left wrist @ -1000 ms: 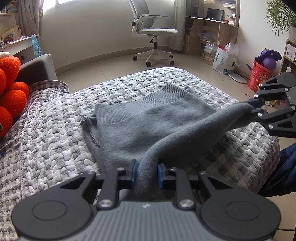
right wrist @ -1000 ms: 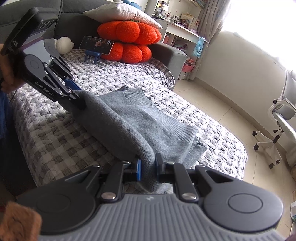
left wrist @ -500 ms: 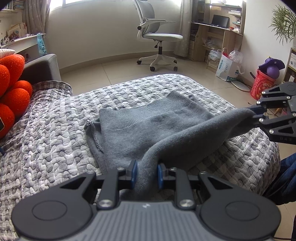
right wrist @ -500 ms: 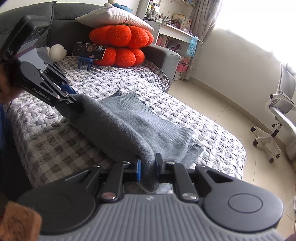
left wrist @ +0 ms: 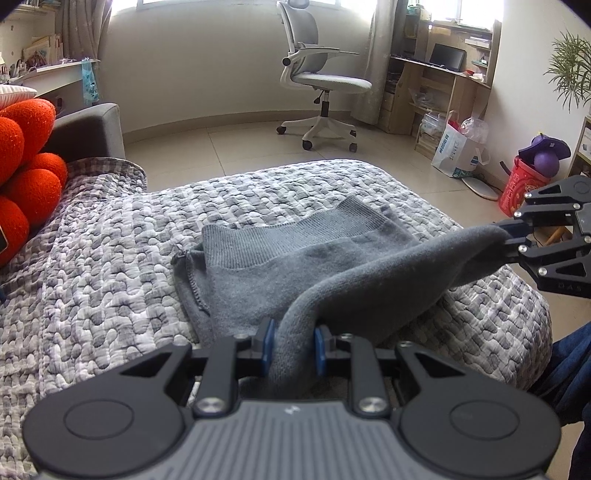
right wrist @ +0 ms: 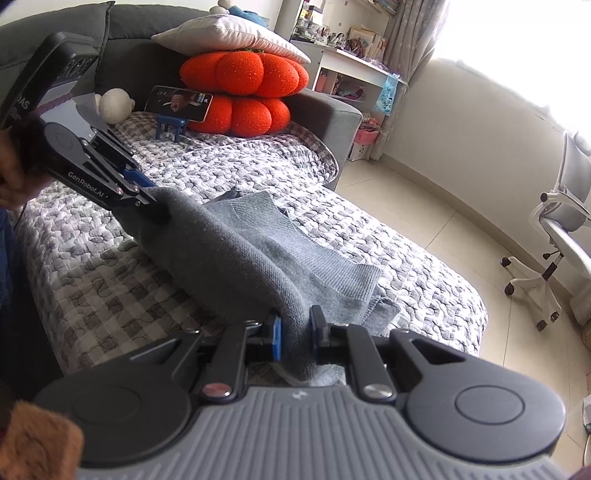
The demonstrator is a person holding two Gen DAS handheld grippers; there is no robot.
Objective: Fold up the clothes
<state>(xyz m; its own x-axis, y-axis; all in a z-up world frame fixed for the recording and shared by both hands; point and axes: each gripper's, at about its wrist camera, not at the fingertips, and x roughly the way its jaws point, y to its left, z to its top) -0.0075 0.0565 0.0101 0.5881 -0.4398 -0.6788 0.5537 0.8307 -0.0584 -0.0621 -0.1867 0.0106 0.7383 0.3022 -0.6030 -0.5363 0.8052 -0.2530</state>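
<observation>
The left gripper (left wrist: 292,345) is nearly closed, its blue pads (left wrist: 268,343) pinching a bunched edge of the grey knit sweater (left wrist: 280,280). The right gripper (right wrist: 294,338) is closed a little tighter on another part of the same edge, with a fold of cloth hanging down between its blue pads (right wrist: 276,343). Between the two grips the lifted edge runs as a thick rolled ridge, raised off the bed. Seen from the left wrist, the right gripper reaches in from the right edge of the view with the sweater's end in its jaws; seen from the right wrist, the left gripper comes in from the upper left, held by a hand (right wrist: 14,177).

Beyond the pinched edge the rest of the sweater lies on the grey patterned quilt (left wrist: 110,258), its ribbed hem farthest from both grippers and partly doubled over.

Farther out, to the left of the left gripper, orange pumpkin-shaped cushions (right wrist: 243,90) are stacked against the grey sofa arm (left wrist: 86,133), with a white pillow (right wrist: 229,35) on top and a phone on a small blue stand (right wrist: 179,105) in front of them. Past the foot of the bed stand an office chair (left wrist: 321,79), a wooden desk (left wrist: 439,85), a paper bag (left wrist: 456,151) and a red bucket (left wrist: 521,184) on the tiled floor.
</observation>
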